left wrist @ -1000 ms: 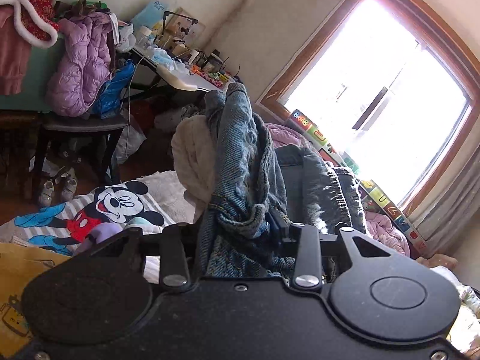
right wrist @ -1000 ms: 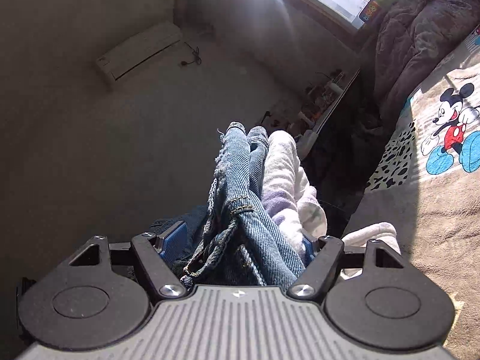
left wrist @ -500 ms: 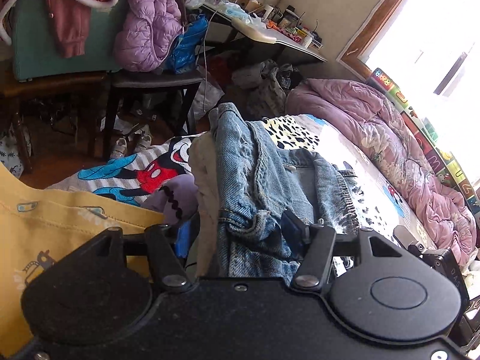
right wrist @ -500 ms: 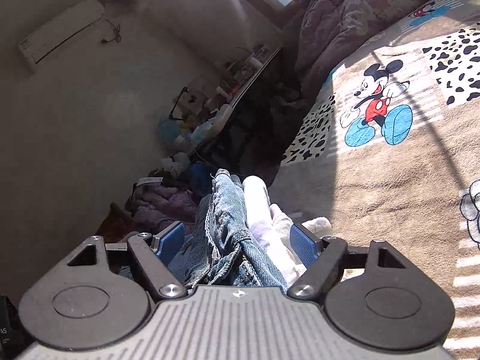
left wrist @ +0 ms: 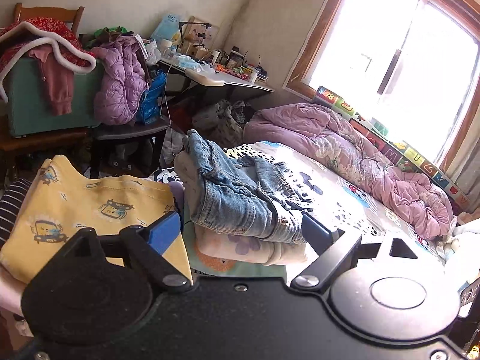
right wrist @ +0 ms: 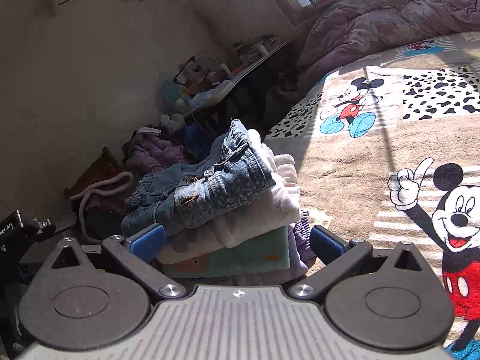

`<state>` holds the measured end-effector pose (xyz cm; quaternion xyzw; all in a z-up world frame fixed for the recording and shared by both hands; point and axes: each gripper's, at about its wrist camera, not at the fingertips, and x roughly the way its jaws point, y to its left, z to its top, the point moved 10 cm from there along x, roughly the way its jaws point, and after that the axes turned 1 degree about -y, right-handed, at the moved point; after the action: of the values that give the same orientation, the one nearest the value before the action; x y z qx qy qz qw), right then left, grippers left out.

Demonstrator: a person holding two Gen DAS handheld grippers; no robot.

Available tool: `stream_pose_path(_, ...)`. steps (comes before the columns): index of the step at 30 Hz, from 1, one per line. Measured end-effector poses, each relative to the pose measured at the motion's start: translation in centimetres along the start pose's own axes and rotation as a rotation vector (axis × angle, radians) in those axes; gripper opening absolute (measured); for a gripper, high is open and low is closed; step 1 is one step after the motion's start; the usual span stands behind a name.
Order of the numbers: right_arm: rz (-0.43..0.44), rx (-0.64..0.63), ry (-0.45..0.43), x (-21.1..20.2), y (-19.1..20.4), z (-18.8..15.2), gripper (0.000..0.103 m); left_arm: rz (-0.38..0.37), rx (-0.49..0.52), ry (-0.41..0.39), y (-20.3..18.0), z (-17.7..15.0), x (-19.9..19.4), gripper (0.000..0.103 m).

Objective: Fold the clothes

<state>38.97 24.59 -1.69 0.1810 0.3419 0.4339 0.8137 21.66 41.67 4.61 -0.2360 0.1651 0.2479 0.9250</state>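
Hand-held grippers (left wrist: 241, 231) (right wrist: 237, 241) wide around folded denim garment (left wrist: 240, 198)

We read few legible marks. In the right wrist view, white letters ending "oot.AI" stand on a black device part (right wrist: 9, 228) at the left edge; its first letters are cut off. In the left wrist view, large single letters, among them an "M" and a "G", stand on the coloured alphabet panels (left wrist: 390, 150) under the window. A blue package (left wrist: 168, 27) on the desk bears print too small to read.
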Motion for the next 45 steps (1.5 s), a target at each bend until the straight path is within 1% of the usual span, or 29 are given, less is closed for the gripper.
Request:
stream_pose_path(1,-0.016,-0.012,0.015,-1.0,0.6,-0.7,0.102,0.009,0.036,-0.004,-0.3,-0.8,-1.0,0.101)
stream_pose_path(2,-0.032,-0.024,0.029,-2.0,1.1,-1.4,0.102,0.016,0.068,-0.007,-0.6,-1.6,-1.9,0.103)
stream_pose_path(5,-0.101,-0.064,0.046,-4.9,3.0,-3.2,0.102,0.023,0.122,-0.005,-0.9,-3.5,-4.4,0.103)
stream_pose_path(7,-0.156,-0.111,0.060,-6.9,4.2,-4.4,0.102,0.052,0.165,-0.016,-1.0,-4.4,-6.2,0.103)
stream_pose_path(10,-0.220,-0.161,0.080,-9.1,5.6,-5.9,0.102,0.113,0.236,-0.045,-1.0,-5.6,-8.8,0.103)
stream_pose_path(12,-0.248,-0.192,0.095,-10.2,6.4,-6.7,0.102,0.144,0.271,-0.054,-1.1,-6.0,-10.3,0.103)
stream_pose_path(13,-0.270,-0.211,0.103,-11.0,6.7,-7.2,0.102,0.155,0.290,-0.076,-1.3,-6.0,-11.2,0.103)
stream_pose_path(15,-0.292,-0.236,0.099,-12.0,7.4,-7.7,0.102,0.156,0.319,-0.103,-1.7,-5.9,-12.9,0.103)
stream_pose_path(18,-0.318,-0.279,0.084,-13.4,8.3,-8.1,0.102,0.143,0.337,-0.089,-2.5,-5.5,-14.2,0.103)
stream_pose_path(22,-0.346,-0.309,0.056,-14.6,9.4,-7.7,0.102,0.184,0.368,-0.067,-3.1,-4.8,-14.6,0.103)
stream_pose_path(24,-0.353,-0.321,0.043,-15.0,10.0,-7.4,0.102,0.214,0.389,-0.081,-3.2,-4.4,-14.5,0.103)
stream_pose_path(28,-0.365,-0.332,0.028,-15.3,10.6,-6.6,0.102,0.239,0.398,-0.079,-3.1,-3.8,-14.2,0.103)
stream_pose_path(32,-0.372,-0.323,0.017,-15.1,10.8,-6.1,0.102,0.211,0.370,-0.052,-3.1,-3.8,-13.6,0.103)
stream_pose_path(34,-0.376,-0.322,0.012,-15.0,10.9,-5.9,0.102,0.212,0.364,-0.044,-3.0,-3.8,-13.2,0.103)
stream_pose_path(45,-0.386,-0.316,0.023,-13.1,11.3,-5.3,0.102,0.193,0.328,-0.041,-2.6,-2.7,-12.1,0.103)
